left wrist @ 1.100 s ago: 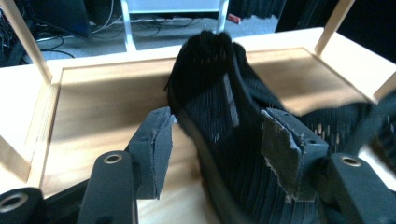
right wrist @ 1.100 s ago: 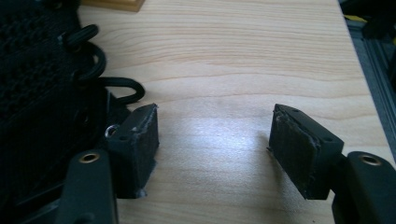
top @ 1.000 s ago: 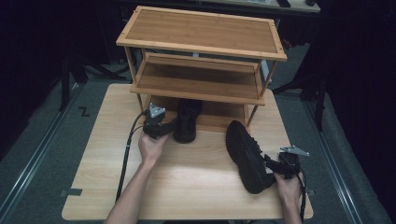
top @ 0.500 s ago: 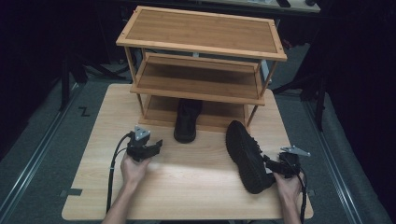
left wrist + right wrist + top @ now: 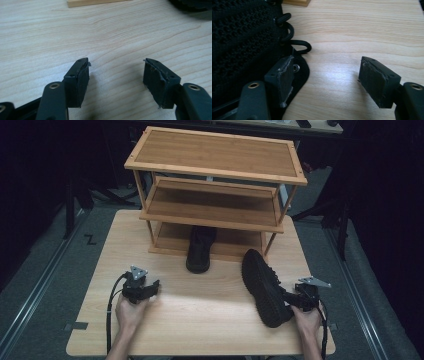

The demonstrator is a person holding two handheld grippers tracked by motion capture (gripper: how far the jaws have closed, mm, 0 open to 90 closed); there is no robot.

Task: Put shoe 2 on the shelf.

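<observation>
A black shoe [image 5: 264,287] is seen lying on its side on the table [image 5: 210,320], in front of the right end of the wooden shoe rack [image 5: 215,195] and clear of it. Its long axis runs from the rack's right front leg towards the near right corner of the table; which end is the toe cannot be told for certain. In the right gripper view the mesh upper and laces [image 5: 292,35] are turned towards the camera.

A second black shoe [image 5: 200,250] is set on the rack's bottom shelf, its long axis at right angles to the rack's front edge, with its near end projecting onto the table.

The table is of pale wood grain. It is surrounded by grey floor and a dark room.

The right gripper [image 5: 299,299] is held at the near end of the shoe lying in front of the rack. Its jaws are spread wide: one pad [image 5: 284,75] lies against the shoe's collar beside an eyelet, the other pad [image 5: 377,80] stands well apart over bare wood, so nothing is clamped. The right hand [image 5: 306,320] is placed behind it.

The left gripper [image 5: 150,289] is held low over bare table, in front of the rack's left end and well apart from both shoes. Its jaws are parted and nothing lies between them. The left hand [image 5: 131,312] is wrapped around its rear.
</observation>
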